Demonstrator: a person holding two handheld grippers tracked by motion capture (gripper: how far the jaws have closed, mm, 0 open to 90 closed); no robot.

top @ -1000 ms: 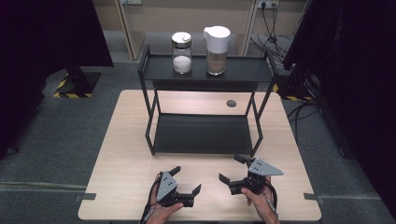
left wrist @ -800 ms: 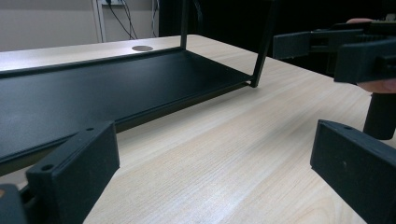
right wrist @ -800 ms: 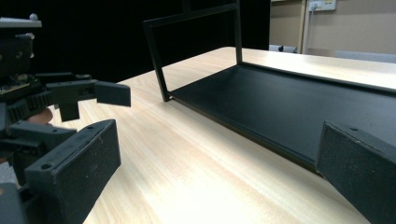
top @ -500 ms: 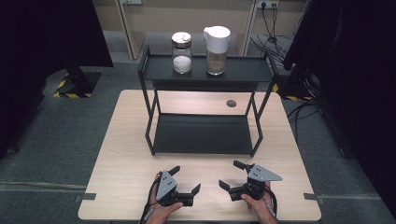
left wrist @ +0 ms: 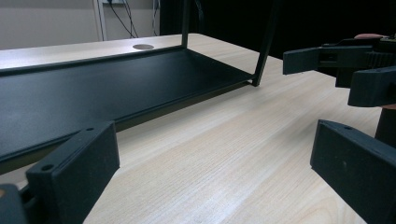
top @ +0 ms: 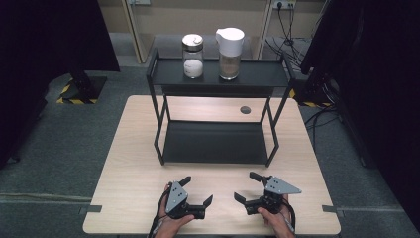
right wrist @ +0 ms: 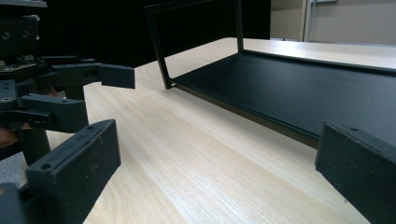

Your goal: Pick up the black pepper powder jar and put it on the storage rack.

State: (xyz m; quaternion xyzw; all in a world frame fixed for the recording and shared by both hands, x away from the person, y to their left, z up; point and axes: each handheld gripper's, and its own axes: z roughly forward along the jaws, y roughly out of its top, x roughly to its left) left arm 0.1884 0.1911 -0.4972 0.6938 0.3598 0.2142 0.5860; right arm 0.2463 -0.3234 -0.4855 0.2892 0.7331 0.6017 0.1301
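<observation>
Risk: both tools start low at bench point(top: 129, 163) near edge; reach toward rack point(top: 218, 79) top shelf could clip front rail or posts, tip tall jars. White-lidded pitcher point(top: 230, 47) top-heavy, likely topples if nudged; glass jar point(top: 192, 55) smooth, may slip in jaws.
Left tool point(top: 198, 193): jaws apart, empty. Right tool point(top: 246, 187): jaws apart, empty.
Jar and pitcher upright, side by side on top shelf toward bench far edge, well apart from both tools. Lower shelf bare.

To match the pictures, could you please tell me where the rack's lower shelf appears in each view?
High view: lower shelf at the centre of the picture.
Left gripper view: upper left.
Right gripper view: upper right.
Shared landmark: the wooden table in front of it.
</observation>
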